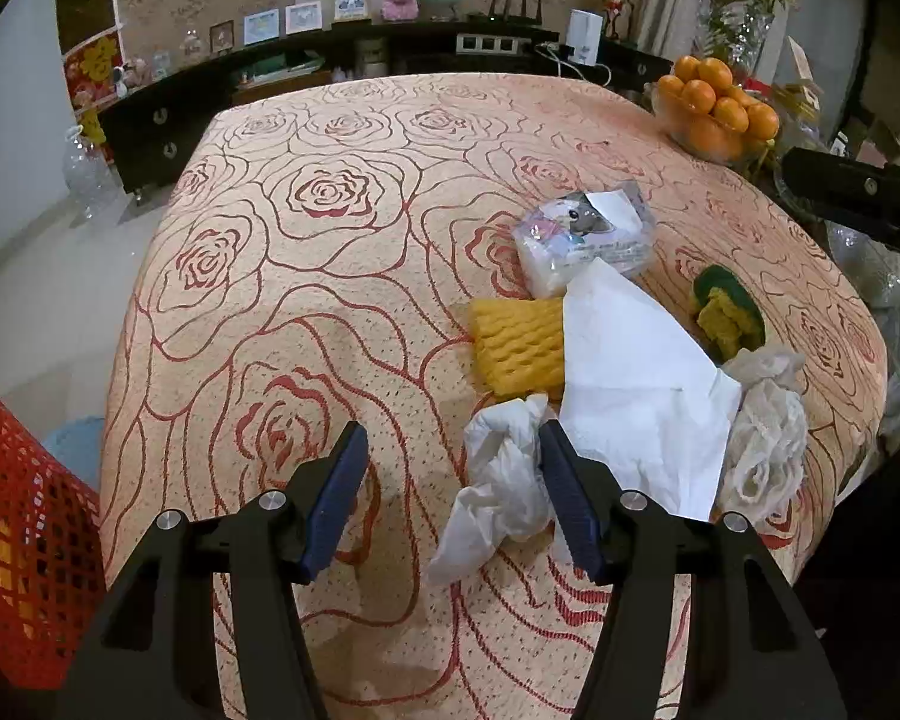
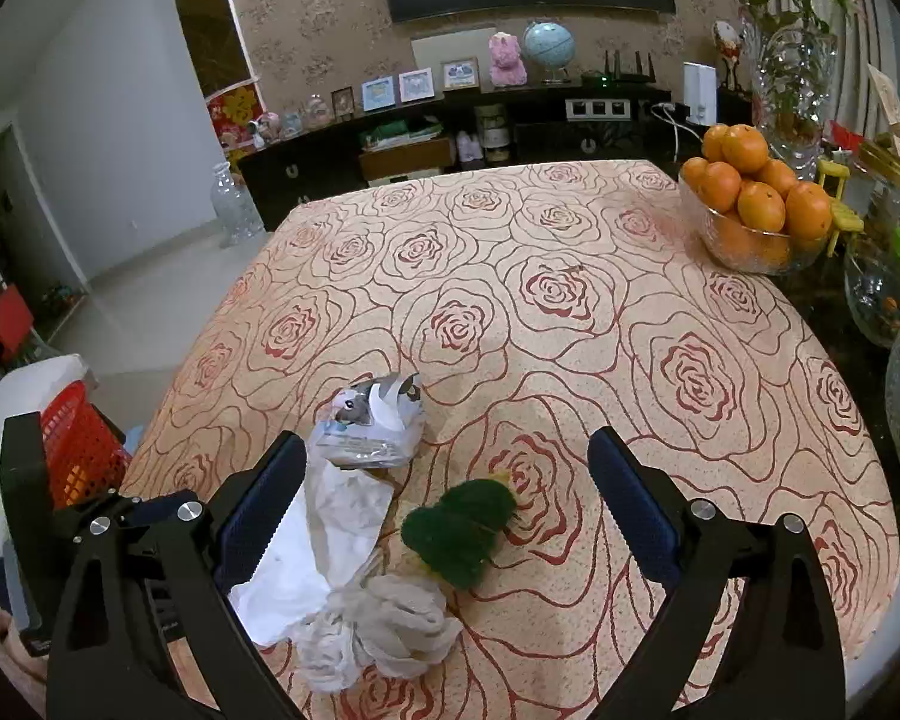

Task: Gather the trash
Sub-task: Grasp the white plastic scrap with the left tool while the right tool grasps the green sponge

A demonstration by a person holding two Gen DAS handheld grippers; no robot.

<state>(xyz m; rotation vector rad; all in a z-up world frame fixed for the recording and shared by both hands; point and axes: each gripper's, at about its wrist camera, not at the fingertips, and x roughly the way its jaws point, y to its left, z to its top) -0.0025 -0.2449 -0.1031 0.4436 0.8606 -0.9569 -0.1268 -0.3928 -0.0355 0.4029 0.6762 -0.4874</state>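
Left wrist view, left hand-held gripper (image 1: 453, 462) wide open and empty over rose-patterned counter (image 1: 306, 252), crumpled white tissue (image 1: 504, 480) touching its right finger, flat white paper sheet (image 1: 636, 390) hiding part of yellow foam net (image 1: 519, 348), red mesh basket (image 1: 24, 528) cut off at left edge, right hand-held gripper (image 2: 447, 468) wide open, empty, above green scrub pad (image 2: 459, 528), far counter half bare.

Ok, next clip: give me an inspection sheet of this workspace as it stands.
Surface: table under a rose-pattern cloth.
Job's things: crumpled tissue, flat white paper, yellow foam net, green scrubber, plastic wrapper, crumpled bag; red basket off the table's left edge.
Clutter: bowl of oranges, glass vase.
Grippers: left gripper open beside the tissue; right gripper open around the scrubber, holding nothing.
Cables: white cords by the shelf sockets.
Surroundings: dark shelf with frames, globe.
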